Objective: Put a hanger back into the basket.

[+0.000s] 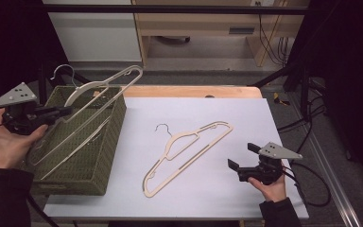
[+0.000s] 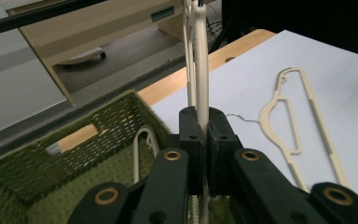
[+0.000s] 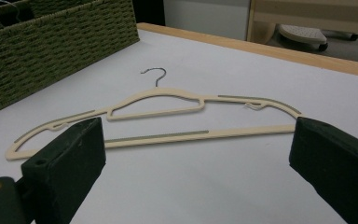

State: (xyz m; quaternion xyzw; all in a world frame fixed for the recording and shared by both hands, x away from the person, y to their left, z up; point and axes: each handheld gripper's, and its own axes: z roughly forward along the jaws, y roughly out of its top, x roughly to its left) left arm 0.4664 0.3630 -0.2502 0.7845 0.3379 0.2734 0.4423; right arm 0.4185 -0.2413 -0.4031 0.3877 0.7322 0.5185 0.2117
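My left gripper [image 1: 66, 111] is shut on a cream plastic hanger [image 1: 105, 92] and holds it tilted above a green woven basket [image 1: 105, 156] at the table's left. In the left gripper view the jaws are pressed together on the held hanger's [image 2: 201, 70] thin bar. A second cream hanger [image 2: 142, 140] lies inside the basket [image 2: 37, 172]. A third cream hanger [image 1: 184, 151] with a wire hook lies flat on the white sheet mid-table. My right gripper [image 1: 241, 156] rests open near the table's front right, its jaws wide apart facing that flat hanger [image 3: 158, 100].
A white sheet [image 1: 208, 189] covers a wooden table [image 1: 194, 91]. Black frame bars [image 1: 170, 9] run across the back and down the right side. Cables [image 1: 312, 123] lie on the floor at the right. Wooden furniture [image 1: 203, 23] stands behind the table.
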